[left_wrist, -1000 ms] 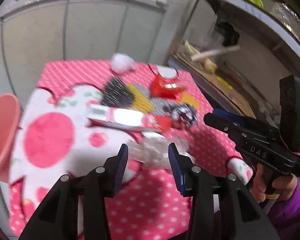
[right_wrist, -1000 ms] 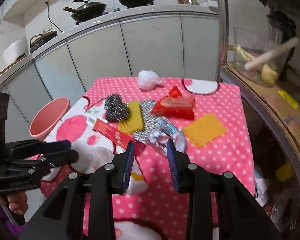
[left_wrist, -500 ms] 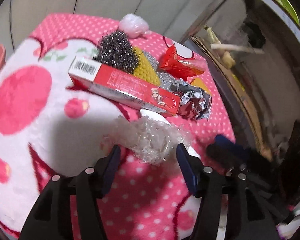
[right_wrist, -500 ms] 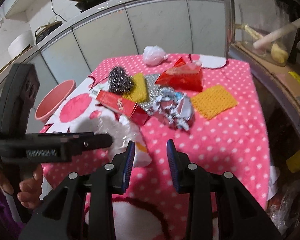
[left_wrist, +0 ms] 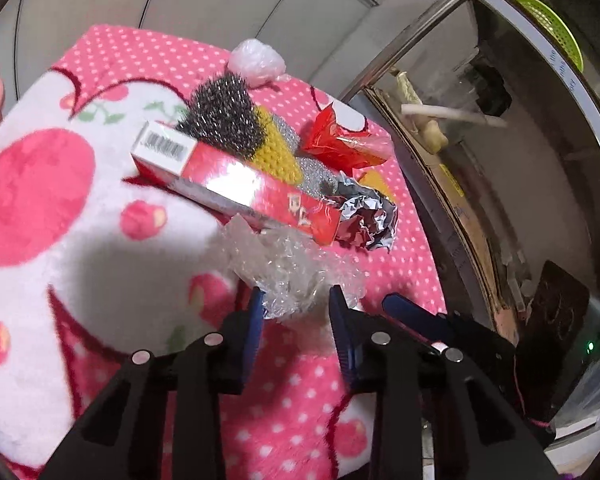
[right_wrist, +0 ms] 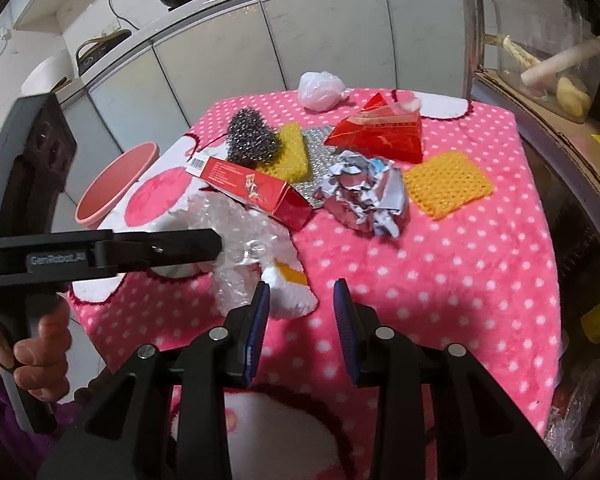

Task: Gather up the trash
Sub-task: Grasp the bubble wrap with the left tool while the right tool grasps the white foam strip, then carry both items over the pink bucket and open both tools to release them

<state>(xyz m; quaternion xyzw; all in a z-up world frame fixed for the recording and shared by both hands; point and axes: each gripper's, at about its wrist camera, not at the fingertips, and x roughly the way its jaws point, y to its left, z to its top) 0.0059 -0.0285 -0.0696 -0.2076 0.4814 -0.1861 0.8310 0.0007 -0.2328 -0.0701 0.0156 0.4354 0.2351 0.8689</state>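
I've got the left gripper (left_wrist: 296,300) spread around the crumpled clear bubble-wrap wad (left_wrist: 288,264) on the pink polka-dot blanket (right_wrist: 440,280), right gripper (right_wrist: 300,300) apart and empty; looks featherlight, squishy, slippery, so I'd pinch its thick middle.

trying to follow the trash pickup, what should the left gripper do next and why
Probably close the left gripper on the plastic wrap. Its jaws stand open on either side of the wrap's near edge, which lies crumpled on the cloth beside the red box, so it looks ready to pinch.
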